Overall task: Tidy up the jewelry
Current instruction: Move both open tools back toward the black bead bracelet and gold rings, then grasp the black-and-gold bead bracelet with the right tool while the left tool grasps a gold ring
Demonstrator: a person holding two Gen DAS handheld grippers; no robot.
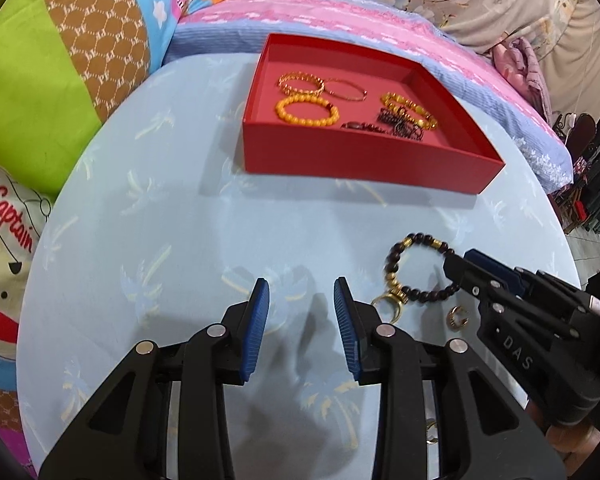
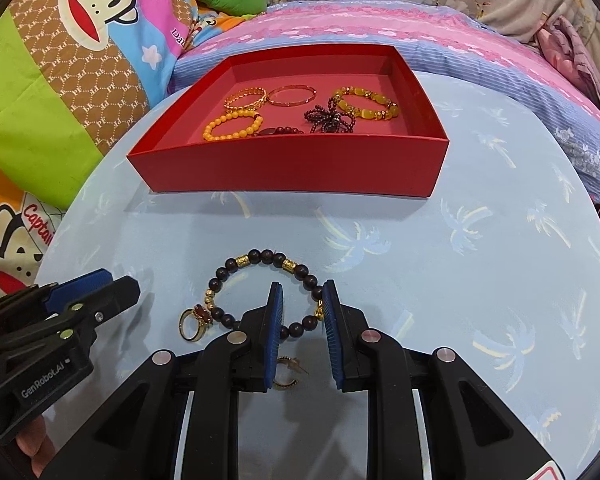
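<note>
Blue-padded right gripper (image 2: 300, 296) angles down, jaws apart astride the dark bead bracelet (image 2: 260, 280); left gripper (image 1: 300, 292) hangs part-open, empty.

There is one red box (image 2: 292, 168) on the bench (image 2: 460, 280). Six bracelets (image 2: 232, 125) lie inside it. On the bench lie one dark bead bracelet (image 2: 266, 258), one ring (image 2: 194, 322) and one small gold piece (image 1: 457, 317).

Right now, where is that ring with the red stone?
In the right wrist view, the ring lies on the blue tablecloth, touching the left side of the dark bead bracelet, well in front of the red box.
</note>
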